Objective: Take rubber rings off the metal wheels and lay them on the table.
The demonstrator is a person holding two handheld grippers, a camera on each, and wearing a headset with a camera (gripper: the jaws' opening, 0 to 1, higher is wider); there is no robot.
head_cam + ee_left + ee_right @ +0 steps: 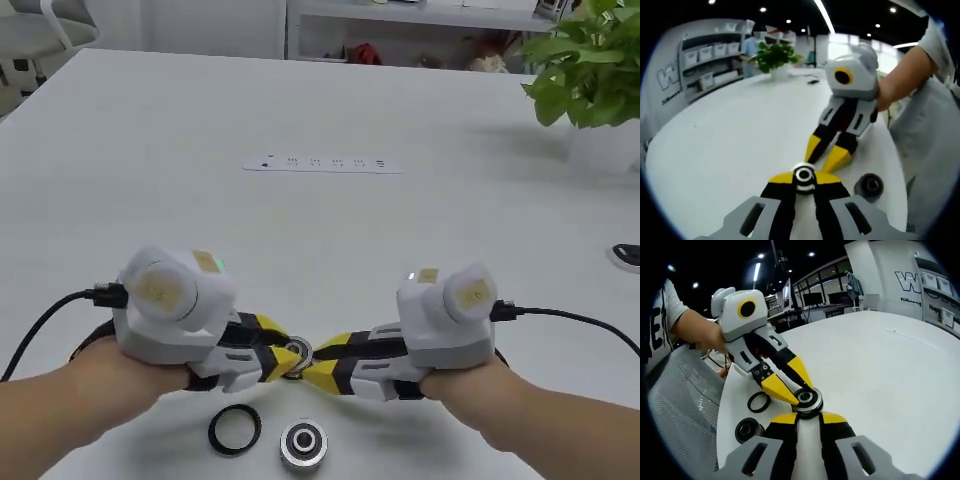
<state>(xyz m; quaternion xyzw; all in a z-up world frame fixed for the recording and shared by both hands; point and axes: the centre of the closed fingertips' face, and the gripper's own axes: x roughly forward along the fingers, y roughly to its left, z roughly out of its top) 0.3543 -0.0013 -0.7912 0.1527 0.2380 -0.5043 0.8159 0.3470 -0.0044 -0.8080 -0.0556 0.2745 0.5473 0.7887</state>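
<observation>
A small metal wheel with a black rubber rim is held just above the white table, between both grippers. My left gripper comes from the left and is shut on it. In the left gripper view the wheel sits between that gripper's yellow tips. My right gripper meets it from the right, its tips closed against the wheel. A loose black rubber ring lies on the table near me, with a second wheel beside it.
A white power strip lies flat at mid-table. A leafy plant stands at the back right. A small black round object is at the right edge. Cables trail from both grippers.
</observation>
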